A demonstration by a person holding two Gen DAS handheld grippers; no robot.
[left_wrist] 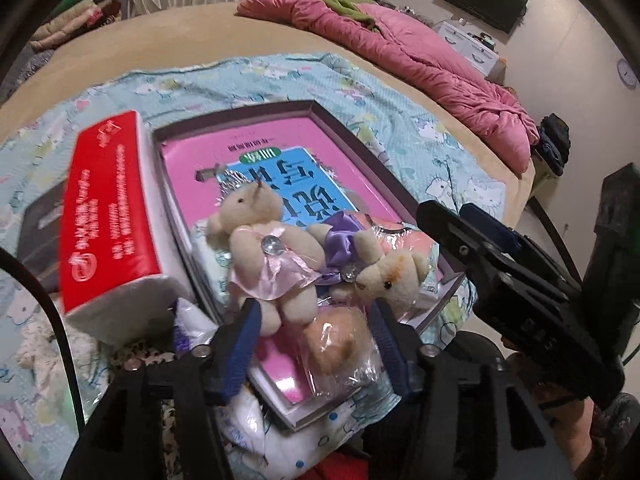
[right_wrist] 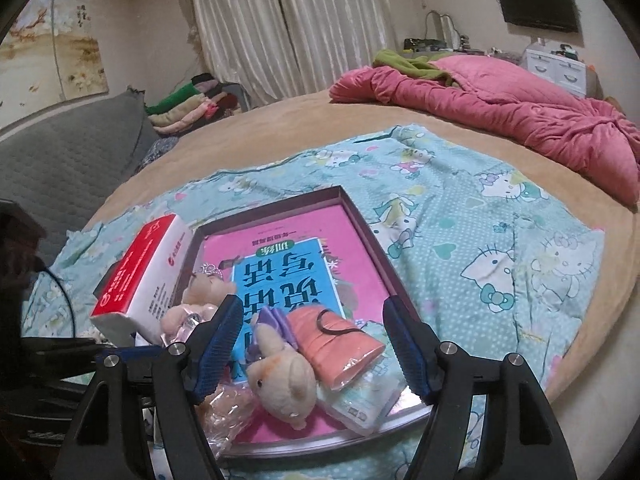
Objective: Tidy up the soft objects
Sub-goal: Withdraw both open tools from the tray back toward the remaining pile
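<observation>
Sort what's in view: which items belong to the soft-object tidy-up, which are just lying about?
Job items:
- bear in pink dress
- bear with purple bow
- bagged bear
- orange packet
- shallow box holding them
- tissue pack, leaning on the box's edge

Lying about:
- pink quilt
- folded clothes pile
- wall TV
- curtains

The red tissue pack [left_wrist: 108,216] is smeared with blur; a wrapped bear [left_wrist: 340,344] lies half hidden at six o'clock behind crinkled plastic
</observation>
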